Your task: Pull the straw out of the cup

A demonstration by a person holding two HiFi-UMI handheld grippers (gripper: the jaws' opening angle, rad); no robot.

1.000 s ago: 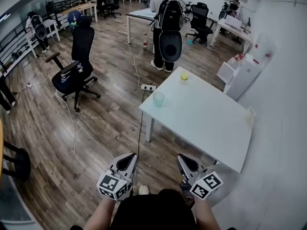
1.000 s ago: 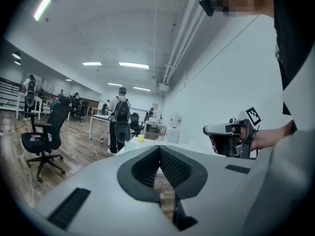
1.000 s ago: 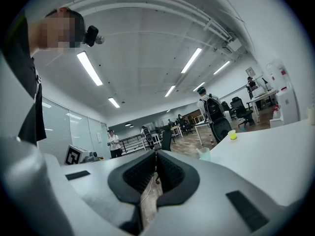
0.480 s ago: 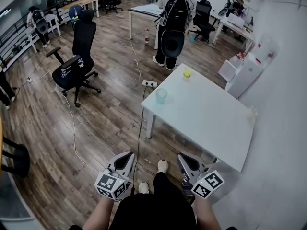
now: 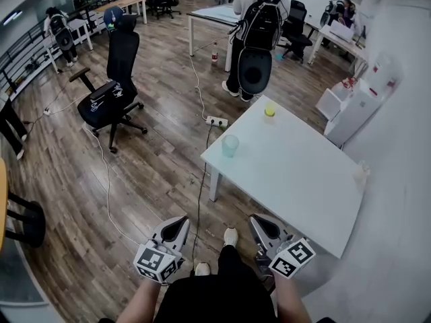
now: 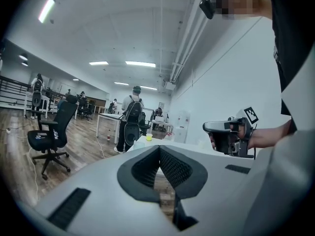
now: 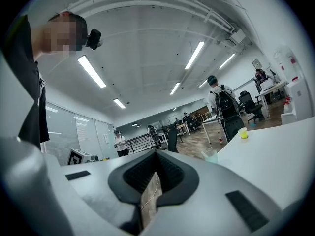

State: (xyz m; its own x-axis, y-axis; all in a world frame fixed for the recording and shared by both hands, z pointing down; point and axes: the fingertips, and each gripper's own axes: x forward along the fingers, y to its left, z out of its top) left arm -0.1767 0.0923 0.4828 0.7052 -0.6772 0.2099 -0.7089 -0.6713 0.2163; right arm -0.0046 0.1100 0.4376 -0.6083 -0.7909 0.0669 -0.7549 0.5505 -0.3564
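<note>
Left gripper [image 5: 180, 221] & right gripper [image 5: 257, 222] both closed, empty, held low. Prob. approach only, table [image 5: 296, 180] well ahead. Teal cup [image 5: 230, 145] by table's left corner, yellow cup [image 5: 270, 110] at far corner; straw too small to see.

The pale green cup [image 5: 230, 145] at the table's [image 5: 296, 180] left corner is too small to tell whether a straw stands in it, the small thing [image 5: 362, 173] at its right corner is a blur, and the head view's bottom edge crops the person's forearms [image 5: 138, 307].
</note>
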